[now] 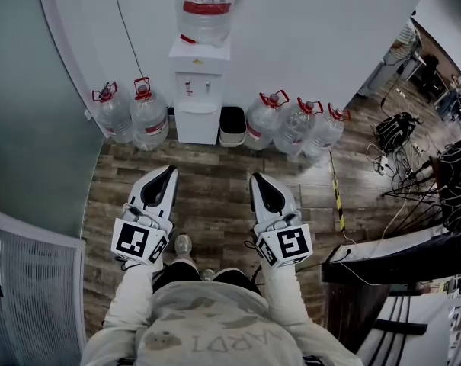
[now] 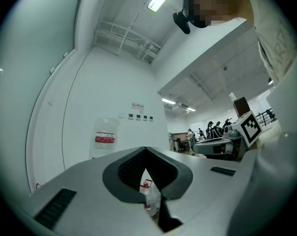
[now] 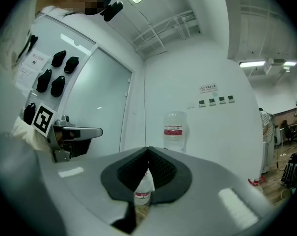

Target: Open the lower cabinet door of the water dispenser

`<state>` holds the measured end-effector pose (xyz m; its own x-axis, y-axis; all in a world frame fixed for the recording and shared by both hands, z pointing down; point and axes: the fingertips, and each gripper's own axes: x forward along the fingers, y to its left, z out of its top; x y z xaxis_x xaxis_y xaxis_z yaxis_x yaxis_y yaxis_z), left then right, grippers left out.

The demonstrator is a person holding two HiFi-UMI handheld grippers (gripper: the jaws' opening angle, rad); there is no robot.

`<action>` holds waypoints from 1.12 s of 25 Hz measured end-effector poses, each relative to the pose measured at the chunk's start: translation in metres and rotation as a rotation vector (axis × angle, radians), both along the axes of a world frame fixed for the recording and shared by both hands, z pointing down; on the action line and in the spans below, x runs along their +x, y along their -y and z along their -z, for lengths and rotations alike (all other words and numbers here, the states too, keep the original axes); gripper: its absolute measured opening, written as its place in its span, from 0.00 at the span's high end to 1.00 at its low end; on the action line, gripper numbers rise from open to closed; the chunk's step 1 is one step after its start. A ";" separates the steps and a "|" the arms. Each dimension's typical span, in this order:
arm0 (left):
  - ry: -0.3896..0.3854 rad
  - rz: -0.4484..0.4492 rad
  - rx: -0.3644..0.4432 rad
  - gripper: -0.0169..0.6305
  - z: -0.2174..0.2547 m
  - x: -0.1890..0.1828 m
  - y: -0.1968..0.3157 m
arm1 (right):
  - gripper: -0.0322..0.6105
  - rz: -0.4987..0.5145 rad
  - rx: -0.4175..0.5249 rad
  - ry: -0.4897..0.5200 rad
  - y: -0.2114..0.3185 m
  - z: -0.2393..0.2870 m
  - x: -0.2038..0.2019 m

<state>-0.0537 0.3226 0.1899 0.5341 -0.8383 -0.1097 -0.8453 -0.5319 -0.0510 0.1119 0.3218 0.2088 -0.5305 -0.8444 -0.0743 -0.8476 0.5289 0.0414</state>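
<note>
Left gripper and right gripper have jaws closed, empty. The water dispenser stands well apart, its lower cabinet door unopened.

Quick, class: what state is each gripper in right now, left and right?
Left gripper: closed, holding nothing.
Right gripper: closed, holding nothing.

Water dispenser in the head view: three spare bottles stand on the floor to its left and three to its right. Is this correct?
Only the left count is wrong. The head view shows two bottles to the left of the water dispenser, not three; three more do stand to its right.
</note>
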 end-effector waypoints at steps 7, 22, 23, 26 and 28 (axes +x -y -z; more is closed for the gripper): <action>-0.011 -0.028 -0.002 0.97 -0.006 0.006 0.037 | 0.94 -0.005 -0.002 0.003 0.030 -0.005 0.002; -0.014 -0.062 -0.003 0.97 -0.005 -0.005 0.182 | 0.94 -0.062 0.007 0.029 0.172 0.001 -0.004; -0.013 -0.062 -0.003 0.97 -0.004 -0.007 0.191 | 0.94 -0.063 0.005 0.029 0.181 0.001 -0.006; -0.012 -0.066 -0.007 0.97 -0.004 -0.013 0.217 | 0.94 -0.062 0.002 0.023 0.206 0.001 -0.013; -0.012 -0.071 -0.010 0.97 -0.004 -0.016 0.234 | 0.94 -0.063 0.001 0.020 0.222 0.001 -0.017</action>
